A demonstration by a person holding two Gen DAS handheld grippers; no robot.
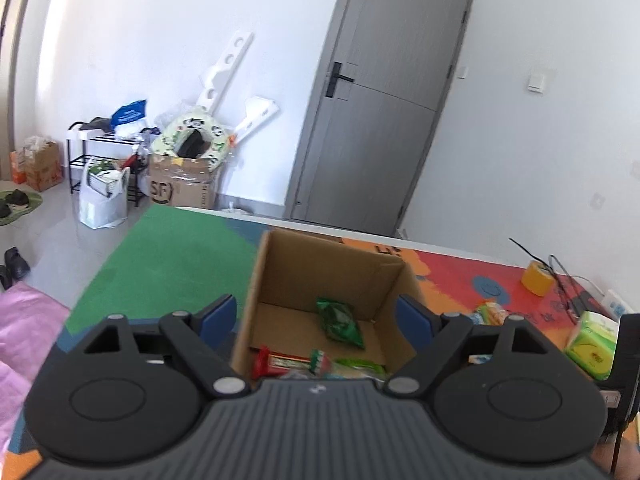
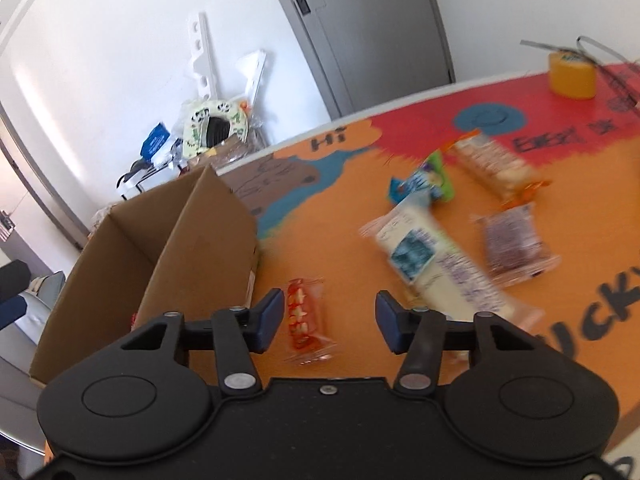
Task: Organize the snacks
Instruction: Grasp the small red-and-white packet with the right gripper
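1. While your right gripper (image 2: pixel 329 318) hangs over the table, its jaws are spread and pinch nothing; the small clear-wrapped snack with red and white print (image 2: pixel 305 320) lies on the mat between the fingers and a little beyond them, closer to the left finger, at lower centre of the right wrist view.
2. Its long axis runs nearly straight away from you along the pointing line, so the jaws would close across its narrow width, which I judge a fair alignment needing a slight shift to the left.
3. Your right hand is clearly the nearer one. Your left gripper (image 1: pixel 316 322) is spread wide and empty, aimed into the open brown cardboard box (image 1: pixel 280 272).
4. That box already holds a green foil packet (image 1: pixel 340 322) and a red-wrapped bar (image 1: pixel 280 362) on its floor; in the right wrist view the box stands at left, just beside the snack.
5. Other packets lie to the upper right: a long cream-coloured pack (image 2: pixel 440 264), a dark purple clear-wrapped pack (image 2: pixel 516 244) and a blue-and-green pouch (image 2: pixel 424 180).
6. The surface is a colourful printed mat, orange (image 2: pixel 340 240) here, flat and uncluttered around the snack.
7. Behind are white walls, a grey door (image 1: pixel 384 112) and floor clutter at left.
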